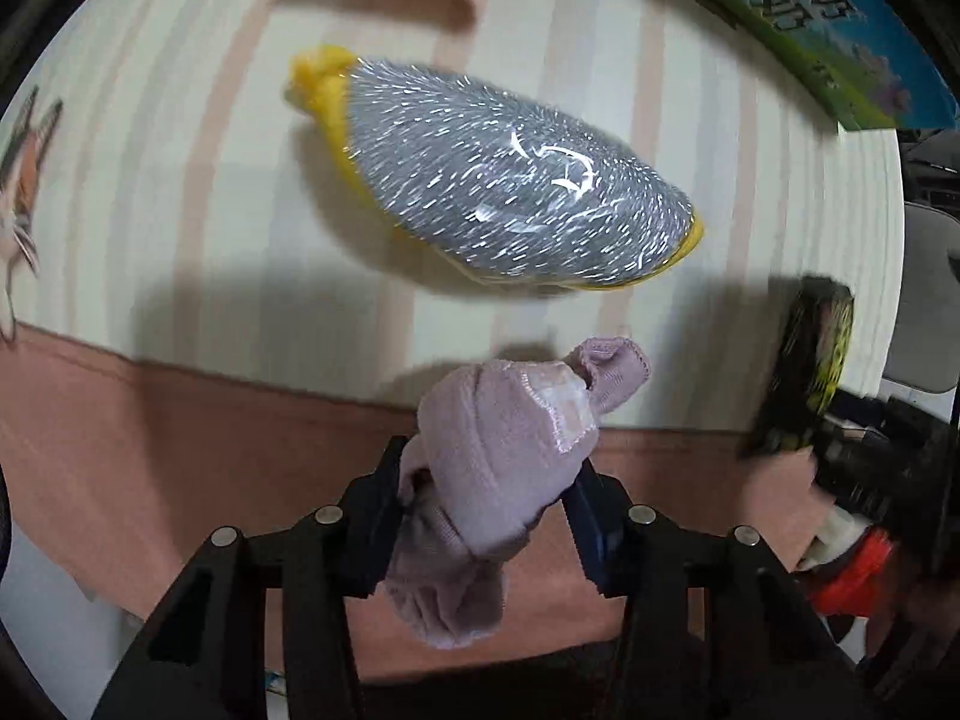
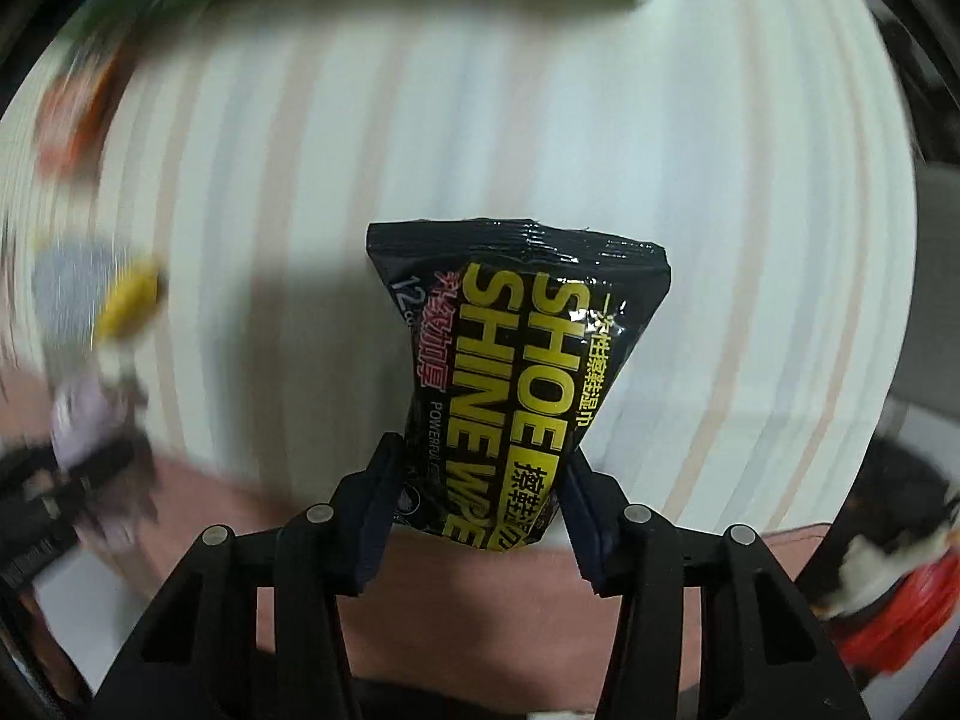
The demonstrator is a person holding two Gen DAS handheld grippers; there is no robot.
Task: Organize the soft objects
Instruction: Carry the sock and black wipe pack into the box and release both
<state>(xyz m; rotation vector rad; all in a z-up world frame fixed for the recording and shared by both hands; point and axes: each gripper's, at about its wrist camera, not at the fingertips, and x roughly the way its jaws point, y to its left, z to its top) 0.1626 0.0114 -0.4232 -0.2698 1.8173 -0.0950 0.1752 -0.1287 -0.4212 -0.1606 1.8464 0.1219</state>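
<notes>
Lilac knit sock (image 1: 498, 480) bunched between left jaws.

left gripper (image 1: 489, 516): matte black plastic frame, angular triangular cut-outs in the arms
left gripper fingers (image 1: 375, 516): black, with dark blue pads on the inner faces
left gripper screws (image 1: 329, 515): four round silver heads, one row across the linkage
right gripper (image 2: 480, 510): same black build, same cut-outs
right gripper fingers (image 2: 591, 519): dark blue pads, stepped edges
right gripper screws (image 2: 635, 514): four silver heads, two either side of the fingers
</notes>
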